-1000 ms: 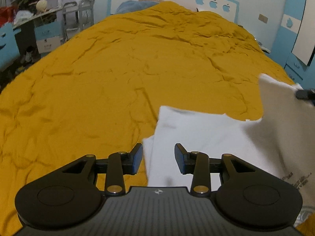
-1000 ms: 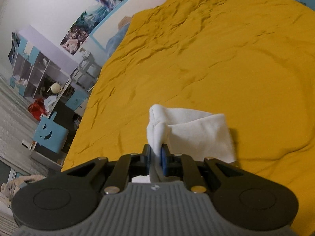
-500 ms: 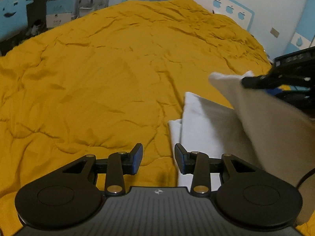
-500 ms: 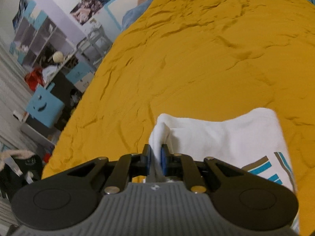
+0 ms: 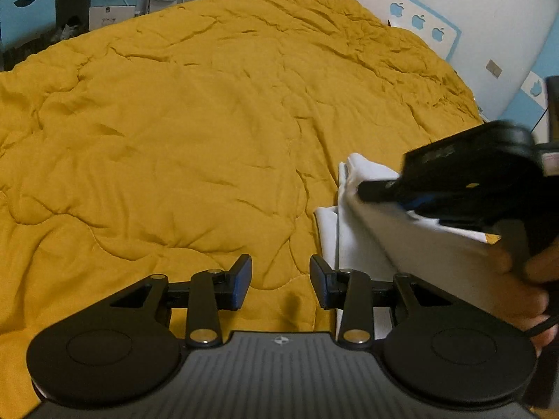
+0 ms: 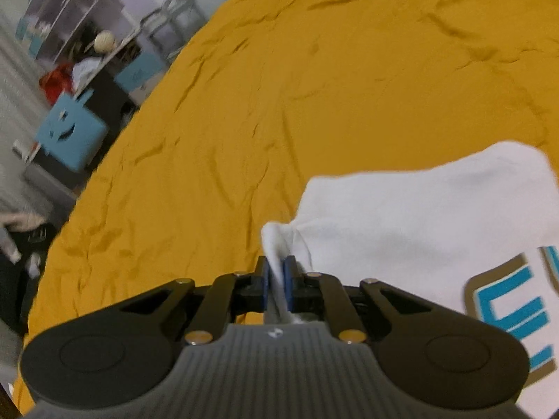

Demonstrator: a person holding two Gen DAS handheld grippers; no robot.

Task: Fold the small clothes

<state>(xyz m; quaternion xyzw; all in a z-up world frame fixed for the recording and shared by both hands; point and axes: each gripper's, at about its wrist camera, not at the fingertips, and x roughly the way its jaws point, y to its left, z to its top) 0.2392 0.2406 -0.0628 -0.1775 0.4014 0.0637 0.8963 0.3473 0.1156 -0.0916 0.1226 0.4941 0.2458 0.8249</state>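
A white shirt (image 6: 419,216) with blue and tan lettering (image 6: 510,310) lies partly folded on the mustard bedspread (image 6: 314,87). My right gripper (image 6: 276,272) pinches a bunched corner of it, and its jaws are closing tight on the fabric. In the left wrist view the right gripper (image 5: 363,186) holds that flap lifted over the rest of the white shirt (image 5: 349,244), with a hand (image 5: 534,279) behind it. My left gripper (image 5: 281,279) hovers open over bare bedspread (image 5: 209,122), just left of the shirt's edge, with nothing between its fingers.
The bed's left edge drops to a floor with a blue smiley-face box (image 6: 70,132) and cluttered shelves (image 6: 87,35). A white and blue headboard (image 5: 419,24) stands at the far end. Wide bare bedspread lies ahead and to the left.
The right gripper has carried the shirt's corner leftward and down across the garment, so the lettered side now shows. The left gripper has drifted left off the shirt onto bare bedspread.
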